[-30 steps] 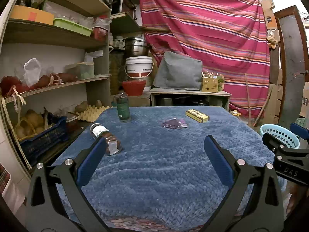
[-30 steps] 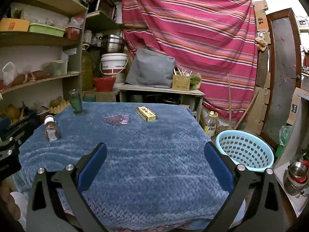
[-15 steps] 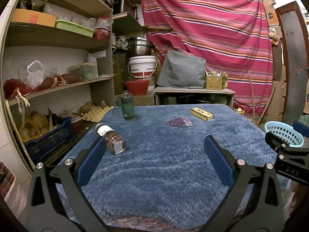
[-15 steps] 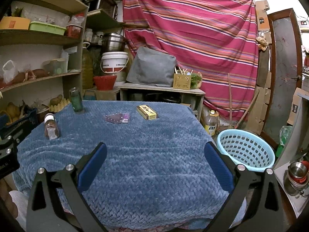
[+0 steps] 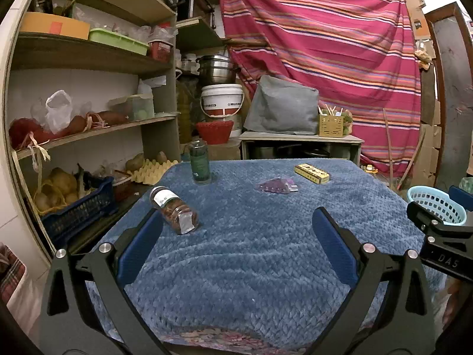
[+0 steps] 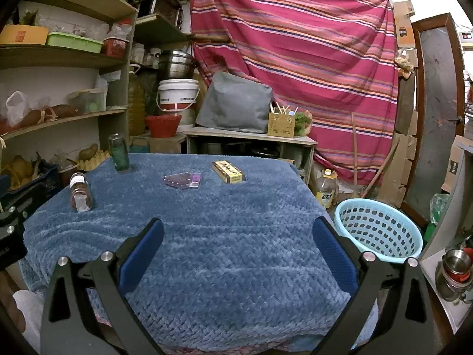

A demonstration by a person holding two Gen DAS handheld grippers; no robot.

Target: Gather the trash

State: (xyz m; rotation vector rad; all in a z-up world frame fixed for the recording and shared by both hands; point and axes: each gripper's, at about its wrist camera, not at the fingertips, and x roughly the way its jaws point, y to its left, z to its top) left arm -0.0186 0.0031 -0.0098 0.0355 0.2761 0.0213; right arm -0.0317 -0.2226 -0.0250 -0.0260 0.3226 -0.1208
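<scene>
On the blue blanket-covered table (image 5: 251, 251) lie a tipped spice jar with a white cap (image 5: 174, 214), an upright green bottle (image 5: 199, 162), a purple wrapper (image 5: 278, 185) and a yellow box (image 5: 312, 173). My left gripper (image 5: 236, 236) hovers open over the near edge, with the jar just beyond its left finger. My right gripper (image 6: 236, 236) is open too and holds nothing. From the right wrist view, the jar (image 6: 79, 192), bottle (image 6: 118, 153), wrapper (image 6: 183, 180) and box (image 6: 228, 172) lie ahead. A light blue basket (image 6: 378, 230) stands on the floor right of the table.
Wooden shelves (image 5: 88, 130) full of boxes, bags and produce line the left side. A low bench (image 6: 251, 139) with a grey cushion and a white bucket (image 6: 177, 94) stands behind the table, against a striped cloth. Steel cups (image 6: 455, 269) sit at far right.
The left gripper has turned slightly left and drawn nearer the tipped jar, which now sits closer to its left finger. The right gripper has barely shifted. Both stay open.
</scene>
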